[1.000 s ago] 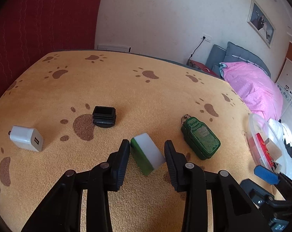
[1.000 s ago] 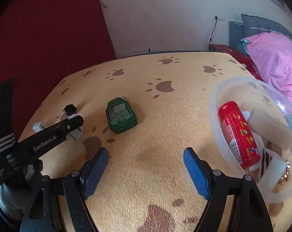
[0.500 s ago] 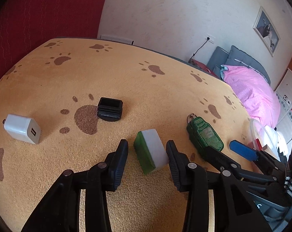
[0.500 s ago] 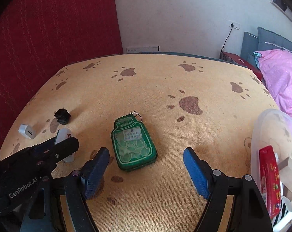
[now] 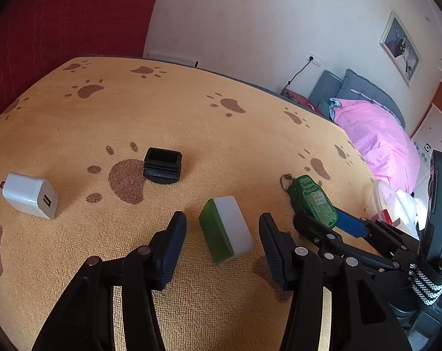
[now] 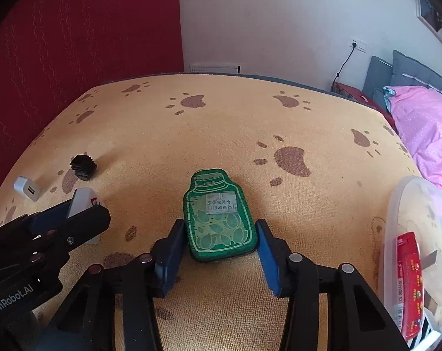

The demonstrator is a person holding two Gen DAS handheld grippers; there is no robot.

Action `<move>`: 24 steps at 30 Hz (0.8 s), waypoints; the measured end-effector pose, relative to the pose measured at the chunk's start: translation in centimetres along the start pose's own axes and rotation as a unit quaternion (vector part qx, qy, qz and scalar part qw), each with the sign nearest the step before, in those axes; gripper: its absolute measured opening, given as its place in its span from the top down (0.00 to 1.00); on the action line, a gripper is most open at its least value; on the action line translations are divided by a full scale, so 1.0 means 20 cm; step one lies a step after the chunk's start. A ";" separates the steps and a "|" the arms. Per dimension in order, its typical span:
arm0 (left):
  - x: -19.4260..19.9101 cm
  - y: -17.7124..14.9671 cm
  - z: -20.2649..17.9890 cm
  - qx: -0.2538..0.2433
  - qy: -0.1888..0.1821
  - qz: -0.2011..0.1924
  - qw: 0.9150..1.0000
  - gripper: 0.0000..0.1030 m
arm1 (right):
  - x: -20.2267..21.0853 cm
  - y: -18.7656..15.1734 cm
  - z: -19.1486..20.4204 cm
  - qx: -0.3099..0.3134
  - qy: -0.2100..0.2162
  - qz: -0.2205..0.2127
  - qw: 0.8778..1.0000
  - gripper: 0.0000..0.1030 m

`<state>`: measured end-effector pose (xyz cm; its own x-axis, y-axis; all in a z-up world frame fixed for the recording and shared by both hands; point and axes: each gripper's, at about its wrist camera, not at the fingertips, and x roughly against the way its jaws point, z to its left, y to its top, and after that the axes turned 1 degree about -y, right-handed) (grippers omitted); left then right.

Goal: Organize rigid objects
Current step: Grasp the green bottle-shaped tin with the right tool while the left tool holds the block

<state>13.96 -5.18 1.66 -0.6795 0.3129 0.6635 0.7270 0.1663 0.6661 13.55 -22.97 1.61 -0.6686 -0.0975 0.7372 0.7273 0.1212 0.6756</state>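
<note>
We point both grippers steeply down at the table. Our right gripper (image 6: pixel 218 251) straddles the green jar-shaped tin (image 6: pixel 218 222), which lies flat on the cloth; the jaws are closing, the blue pads just beside its long sides, though we cannot quite tell whether they touch yet. Our left gripper (image 5: pixel 222 242) stands around the green-and-white block (image 5: pixel 227 229), its jaws opening, with clear gaps on both sides, holding nothing.

Left of the block lie a black rectangular cap (image 5: pixel 162 165) and a white USB charger (image 5: pixel 30 196), well apart from each other. Beyond the tin the cloth runs bare to the far edge. At the right edge sits a clear plastic container (image 6: pixel 396 204) holding a red packet (image 6: pixel 409 283).

The orange paw-print tablecloth (image 6: pixel 250 122) covers the table; behind it are a red curtain (image 6: pixel 89 29), a white wall and a bed with pink bedding (image 6: pixel 426 122).
</note>
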 end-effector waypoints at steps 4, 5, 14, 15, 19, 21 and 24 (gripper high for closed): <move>0.00 0.00 -0.01 -0.004 0.005 0.000 1.000 0.49 | 0.04 -0.04 -0.03 -0.017 -0.009 -0.004 1.000 0.51; 0.00 0.00 -0.01 -0.007 0.007 0.001 1.000 0.49 | 0.05 -0.05 -0.04 -0.022 -0.009 -0.005 1.000 0.51; -0.01 -0.02 -0.03 -0.018 0.019 0.004 1.000 0.73 | 0.12 -0.15 -0.04 -0.028 -0.014 -0.004 0.999 0.50; 0.00 -0.02 -0.03 -0.018 0.021 0.004 1.000 0.74 | 0.12 -0.15 -0.05 -0.029 -0.015 -0.002 0.999 0.50; 0.01 -0.02 -0.04 -0.023 0.021 -0.001 1.000 0.79 | 0.10 -0.13 -0.05 -0.036 -0.016 -0.002 0.999 0.43; 0.02 -0.02 -0.04 -0.025 0.019 -0.002 1.000 0.80 | 0.09 -0.12 -0.05 -0.035 -0.018 0.002 0.999 0.43; 0.02 -0.02 -0.05 -0.027 0.014 -0.002 1.000 0.80 | 0.09 -0.12 -0.04 -0.028 -0.024 0.002 0.999 0.45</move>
<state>13.23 -6.13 1.99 -0.6860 0.2866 0.6688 0.7179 0.1172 0.6862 10.66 -24.17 1.25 -0.6719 -0.0491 0.7390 0.7360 0.0665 0.6737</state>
